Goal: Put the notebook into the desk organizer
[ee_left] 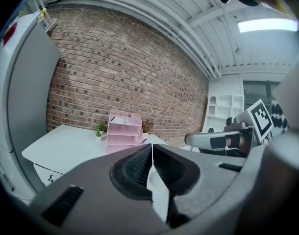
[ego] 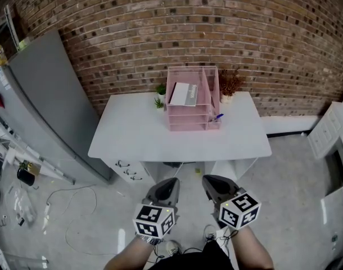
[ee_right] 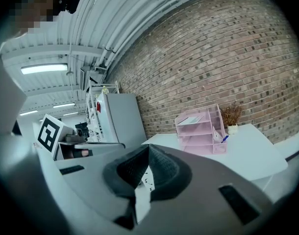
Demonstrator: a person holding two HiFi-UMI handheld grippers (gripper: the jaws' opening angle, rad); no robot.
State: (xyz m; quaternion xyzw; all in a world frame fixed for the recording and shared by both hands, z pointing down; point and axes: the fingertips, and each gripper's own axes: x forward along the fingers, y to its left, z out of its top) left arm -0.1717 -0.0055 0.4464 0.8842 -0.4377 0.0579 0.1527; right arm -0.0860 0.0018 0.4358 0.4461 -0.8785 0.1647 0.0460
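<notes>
**Notebook lying in the top tray, both grippers empty**

Down near the person's body, the left gripper [ego: 172, 181] and the right gripper [ego: 207, 179] are hovering side by side over the floor [ego: 104, 207], noses pointing toward the desk [ego: 132, 142]. Both are clenched tight, ribbed pads pressing together with nothing between them, and each gripper view is confirming it. That low, level, drawn-in posture is reading like hands at rest, not hands reaching.

Moving outward, the white desk is standing well apart from the jaws, with open floor in between. On its far half the pink organizer [ego: 188, 121] is sitting against the brick wall [ego: 160, 32], so its trays are opening toward the person for easy loading. A blue pen [ego: 217, 117] is poking out of the side slot on the right.

And the notebook [ego: 184, 93] is lying flat in the organizer's top tray, slightly askew. It is sitting straight ahead of both grippers and far beyond their reach, touching neither. By the look of things, the job is finishing up or already done.
</notes>
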